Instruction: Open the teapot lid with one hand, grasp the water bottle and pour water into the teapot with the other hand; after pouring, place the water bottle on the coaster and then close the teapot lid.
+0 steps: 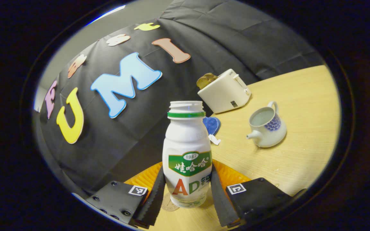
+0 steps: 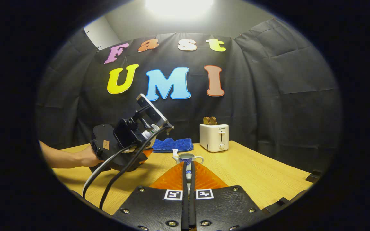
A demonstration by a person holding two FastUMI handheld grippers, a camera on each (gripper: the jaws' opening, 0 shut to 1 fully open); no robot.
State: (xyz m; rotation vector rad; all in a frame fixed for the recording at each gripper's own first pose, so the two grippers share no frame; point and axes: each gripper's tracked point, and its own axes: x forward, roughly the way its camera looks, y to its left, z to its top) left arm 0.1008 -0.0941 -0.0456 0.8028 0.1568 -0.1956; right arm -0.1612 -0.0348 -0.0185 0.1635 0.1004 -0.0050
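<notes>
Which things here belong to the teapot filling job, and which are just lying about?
Job: water bottle, coaster under it, teapot, teapot lid, left gripper, right gripper.
Lying about: toaster, bread in it, blue cloth.

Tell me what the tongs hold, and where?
Left tongs pinch the water bottle by its lower body. Right tongs clamp a small pale thing, probably the teapot lid; which part cannot be told.
</notes>
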